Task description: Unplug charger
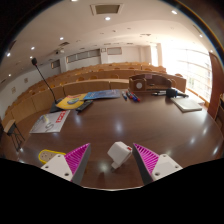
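Observation:
A white charger (119, 152) lies on the dark brown table (125, 120), between my gripper's fingers, tilted, with a small red mark on its top. My gripper (112, 158) is open. Its pink pads stand to either side of the charger, with a gap at each side. The left fingertip (76, 158) and the right fingertip (148, 157) do not press on it. I see no cable or socket on the charger.
A yellow item (49, 155) lies left of the left finger. Papers (50, 121), a yellow and blue item (75, 100), a black bag (150, 83) and a flat grey thing (187, 102) lie farther back. Wooden benches (100, 72) curve behind the table.

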Tool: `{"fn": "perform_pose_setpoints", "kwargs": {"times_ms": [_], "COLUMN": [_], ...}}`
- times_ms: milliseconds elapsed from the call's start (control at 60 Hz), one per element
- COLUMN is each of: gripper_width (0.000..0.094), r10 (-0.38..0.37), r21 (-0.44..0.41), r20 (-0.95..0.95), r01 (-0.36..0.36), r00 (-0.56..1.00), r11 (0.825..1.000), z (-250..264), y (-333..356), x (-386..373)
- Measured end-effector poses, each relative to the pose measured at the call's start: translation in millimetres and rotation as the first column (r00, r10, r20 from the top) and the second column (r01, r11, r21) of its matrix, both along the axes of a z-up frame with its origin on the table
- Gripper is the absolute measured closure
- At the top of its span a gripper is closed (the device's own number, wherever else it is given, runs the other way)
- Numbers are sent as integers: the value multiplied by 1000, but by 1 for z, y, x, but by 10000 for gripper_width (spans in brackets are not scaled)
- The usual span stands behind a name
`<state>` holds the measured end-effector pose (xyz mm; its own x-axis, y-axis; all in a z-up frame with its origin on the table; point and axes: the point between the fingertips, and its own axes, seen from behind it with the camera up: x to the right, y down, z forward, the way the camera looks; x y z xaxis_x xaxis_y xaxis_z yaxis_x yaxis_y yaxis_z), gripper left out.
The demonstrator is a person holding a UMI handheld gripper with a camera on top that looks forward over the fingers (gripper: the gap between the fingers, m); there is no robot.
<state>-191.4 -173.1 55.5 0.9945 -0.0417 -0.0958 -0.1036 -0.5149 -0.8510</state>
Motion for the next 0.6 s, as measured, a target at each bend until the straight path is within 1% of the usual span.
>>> {"fn": "perform_pose_setpoints", "kwargs": {"times_ms": [133, 267, 367, 483, 600], "gripper_width": [88, 88, 88, 85, 84], "r10": [-3, -2, -14, -34, -36], "r21": [26, 50, 61, 49, 42], "r20": [47, 44, 61, 94, 127], "r01": [2, 0, 10, 30, 31], "r00": [999, 999, 998, 995, 991], "r11": [1000, 999, 998, 998, 999], "z": [23, 43, 56, 67, 75], "y": [-22, -64, -106, -164, -215], "x": [-3, -13, -21, -30, -43]}}
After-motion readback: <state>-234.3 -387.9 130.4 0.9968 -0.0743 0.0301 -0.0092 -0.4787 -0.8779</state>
